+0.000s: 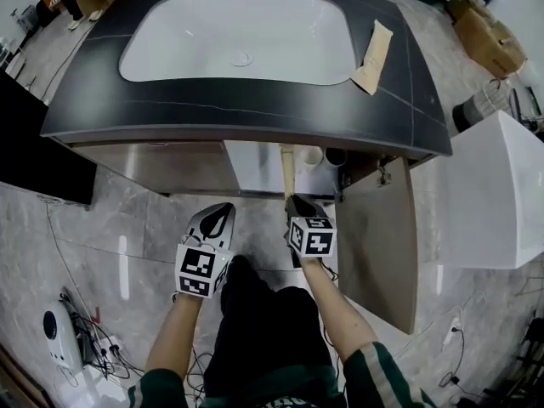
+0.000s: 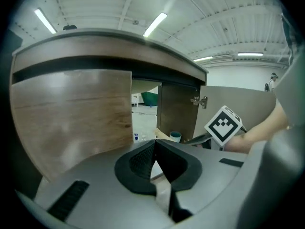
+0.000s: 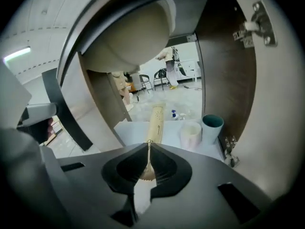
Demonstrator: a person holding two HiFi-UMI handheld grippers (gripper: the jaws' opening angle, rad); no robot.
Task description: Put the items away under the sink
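Directly beneath a dark countertop (image 1: 255,109) and its white basin (image 1: 238,32), a vanity cabinet stands half open. Its right-hand door (image 1: 378,236) is swung wide toward the person, while the wood-grain left door (image 1: 153,164) is shut.

In the opening, a long, flat beige paper bag (image 1: 287,167) points straight away from the person. Its long axis runs from the right gripper into the cabinet. The right gripper view shows the bag's far end reaching out over the white cabinet floor (image 3: 128,128), but whether it rests there cannot be told. A second, similar bag (image 1: 374,55) lies on the countertop to the right of the basin.

The right gripper (image 1: 291,199) is clamped on the near, saw-toothed end of the bag, with its jaws pressed flat against the paper. The left gripper (image 1: 226,207) sits beside it in front of the shut door, jaws together and nothing between them.

The rounded underside of the basin (image 3: 128,37) bulges down over the opening, above the bag. Two cups stand just to the right of the bag on the cabinet floor — a cream cup (image 3: 190,134), and a teal cup (image 3: 212,126) touching or nearly touching it, by the door hinge.
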